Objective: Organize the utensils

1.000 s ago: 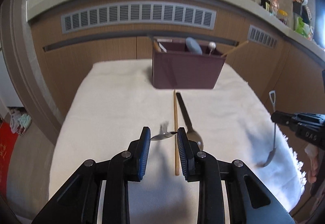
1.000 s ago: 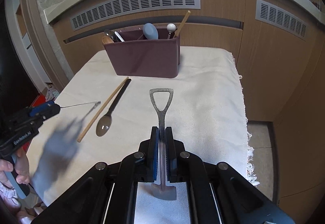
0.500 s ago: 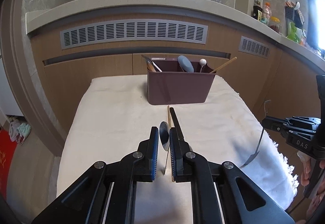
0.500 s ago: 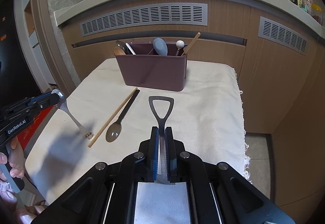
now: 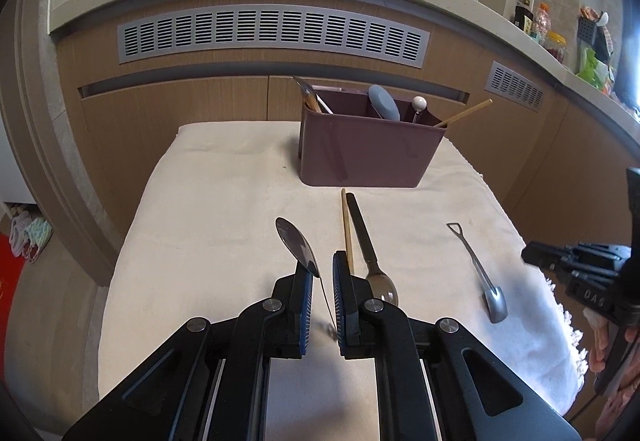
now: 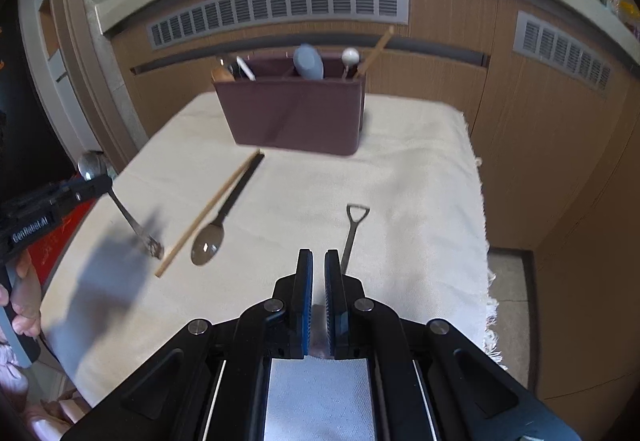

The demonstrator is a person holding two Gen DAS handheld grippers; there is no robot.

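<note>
My left gripper (image 5: 322, 265) is shut on a small metal spoon (image 5: 294, 245), held above the cloth with its bowl up and its handle hanging down; the right wrist view shows the same spoon (image 6: 120, 201) at the left. A shovel-shaped spoon (image 6: 352, 233) lies on the cloth just right of my right gripper (image 6: 318, 257). That gripper's jaws are opening, only slightly apart, and grip nothing. A wooden chopstick (image 5: 346, 225) and a black-handled spoon (image 5: 362, 229) lie side by side before the maroon organizer (image 5: 372, 157), which holds several utensils.
A cream cloth (image 5: 220, 201) covers the small table, with fringe along its right edge. Wooden cabinets with grey vents (image 5: 272, 33) stand close behind. Floor drops away on both sides. A person's hand (image 6: 24, 301) holds the left gripper handle.
My left gripper closed on the small spoon and raised it upright. My right gripper let go of the shovel spoon, which now lies flat on the cloth.
</note>
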